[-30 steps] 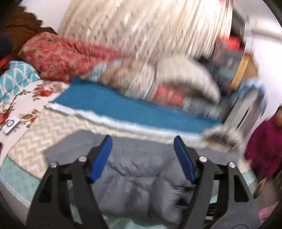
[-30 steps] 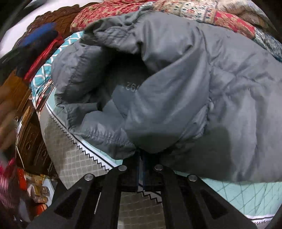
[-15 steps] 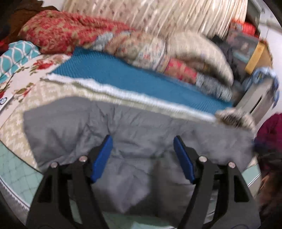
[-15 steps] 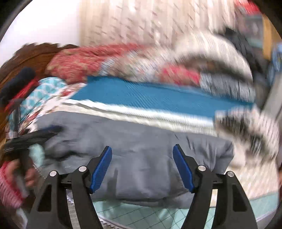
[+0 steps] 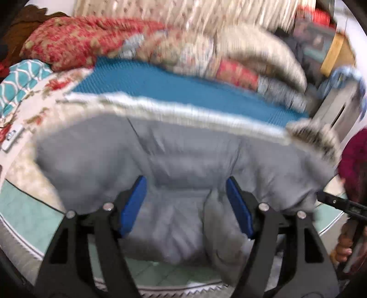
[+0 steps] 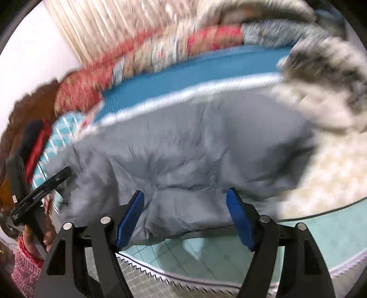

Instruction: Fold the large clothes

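- On the bed (image 5: pixel 27 201), a pale mint quilted cover with a zigzag-trimmed edge lies under a cream patterned blanket (image 6: pixel 332 174) and a blue mat (image 5: pixel 174 89) with a white border
- At the far side of the bed, a long heap of red and patchwork quilts (image 5: pixel 75 43) runs along a cream curtain (image 5: pixel 206 13); a teal lattice pillow (image 5: pixel 20 82) sits at the head end beside a dark wooden headboard (image 6: pixel 29 110)
- Beyond the foot of the bed, blurred shelves and a pale cabinet (image 5: pixel 337 103) stand against the wall; what they hold is too smeared to tell
- The grey padded jacket (image 5: pixel 183 165) is spread flat across the near part of the bed, its fur-trimmed hood (image 5: pixel 316 137) toward the foot
- The left gripper (image 5: pixel 185 204) hangs over the jacket's near edge, jaws apart, pressing on nothing
- The right gripper (image 6: pixel 184 215) hangs likewise, jaws wide and released, no cloth pinched
- A hand (image 6: pixel 34 243) in a red patterned sleeve holds the left tool
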Demonstrator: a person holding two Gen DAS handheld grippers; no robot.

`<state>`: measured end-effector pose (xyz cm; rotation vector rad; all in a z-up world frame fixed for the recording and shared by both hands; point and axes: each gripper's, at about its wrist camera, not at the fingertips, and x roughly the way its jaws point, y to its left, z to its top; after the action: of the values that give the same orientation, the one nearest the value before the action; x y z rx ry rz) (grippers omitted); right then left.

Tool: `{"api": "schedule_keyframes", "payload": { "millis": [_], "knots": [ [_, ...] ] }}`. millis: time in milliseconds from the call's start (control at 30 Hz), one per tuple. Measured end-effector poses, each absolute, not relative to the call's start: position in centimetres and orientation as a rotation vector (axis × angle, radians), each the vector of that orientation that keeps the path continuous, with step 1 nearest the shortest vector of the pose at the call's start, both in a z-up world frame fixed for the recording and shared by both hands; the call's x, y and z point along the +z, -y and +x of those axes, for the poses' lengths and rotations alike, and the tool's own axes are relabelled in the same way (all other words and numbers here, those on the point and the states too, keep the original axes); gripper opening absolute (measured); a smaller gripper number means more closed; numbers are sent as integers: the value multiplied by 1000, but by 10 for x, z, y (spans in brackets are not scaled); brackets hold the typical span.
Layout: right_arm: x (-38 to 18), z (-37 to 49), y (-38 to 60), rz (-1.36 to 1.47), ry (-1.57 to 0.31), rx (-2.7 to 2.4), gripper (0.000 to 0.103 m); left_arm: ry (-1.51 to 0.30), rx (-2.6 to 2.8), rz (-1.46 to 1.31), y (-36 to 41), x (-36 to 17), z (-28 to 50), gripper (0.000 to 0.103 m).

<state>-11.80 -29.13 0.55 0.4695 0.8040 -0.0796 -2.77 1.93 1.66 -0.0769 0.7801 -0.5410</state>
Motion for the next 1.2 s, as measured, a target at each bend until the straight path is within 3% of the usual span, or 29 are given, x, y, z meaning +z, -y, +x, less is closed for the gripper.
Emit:
{"api": "schedule_keyframes", "payload": {
  "millis": [133, 200, 367, 467, 633, 767, 967, 1200],
  "knots": [
    [59, -127, 329, 462, -653, -150, 81, -667, -421, -156, -71, 72, 5, 69],
    [55, -115, 343, 519, -661, -150, 81, -684, -365, -149, -84, 73, 31, 69],
    [-54, -82, 362, 643, -1015, -192, 81, -1022, -235, -18, -84, -28, 73, 70],
    [-57, -89, 352, 579, -1004, -184, 81, -1056, -232, -84, -98, -57, 62, 71],
    [-7, -141, 360, 620, -816, -149, 81, -927, -163, -221, -134, -17, 24, 71],
    [4, -185, 357, 623, -775, -124, 81, -812, -148, -198, -138, 13, -24, 71],
    [-25, -225, 347, 686, -823, -109, 81, -783, -232, -181, -111, 23, -85, 71],
    [-49, -233, 335, 787, -872, -73, 81, -911, -373, -164, -55, 0, -114, 71]
  ]
}}
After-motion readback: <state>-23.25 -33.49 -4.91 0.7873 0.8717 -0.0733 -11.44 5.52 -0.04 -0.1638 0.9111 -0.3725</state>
